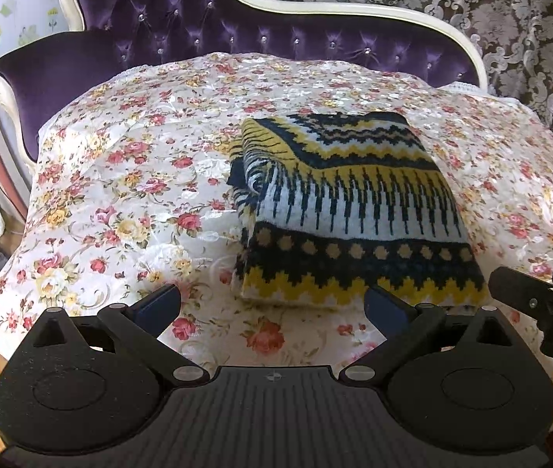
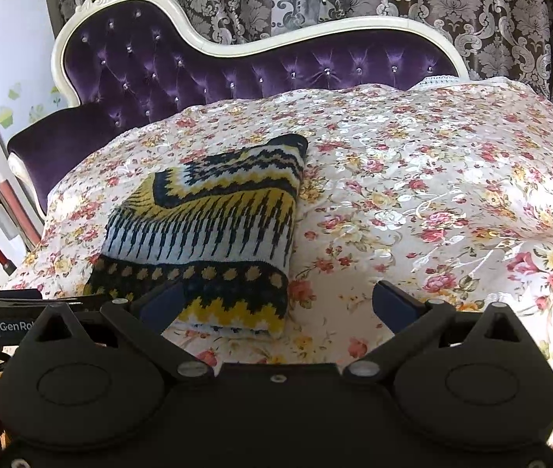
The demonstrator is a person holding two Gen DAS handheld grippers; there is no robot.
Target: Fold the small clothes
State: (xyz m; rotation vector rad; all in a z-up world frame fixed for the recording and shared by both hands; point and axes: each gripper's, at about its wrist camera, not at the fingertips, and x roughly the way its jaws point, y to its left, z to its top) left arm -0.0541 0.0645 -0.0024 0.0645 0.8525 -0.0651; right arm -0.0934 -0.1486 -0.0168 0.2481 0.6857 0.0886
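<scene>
Left wrist view: folded sweater (image 1: 350,206) on floral cover (image 1: 128,202), purple sofa (image 1: 183,27), both grippers' jaws released.

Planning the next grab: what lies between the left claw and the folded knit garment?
In the left wrist view, only bare floral bedspread lies between the open left claw and the folded navy, yellow and white patterned knit garment.

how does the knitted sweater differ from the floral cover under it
The sweater is folded into a thick, compact block; the floral cover lies spread as one thin layer over the whole seat. The sweater has navy, yellow and white zigzag bands; the cover has scattered pink and yellow roses on white. Both are fabric, and neither claw touches them.
</scene>
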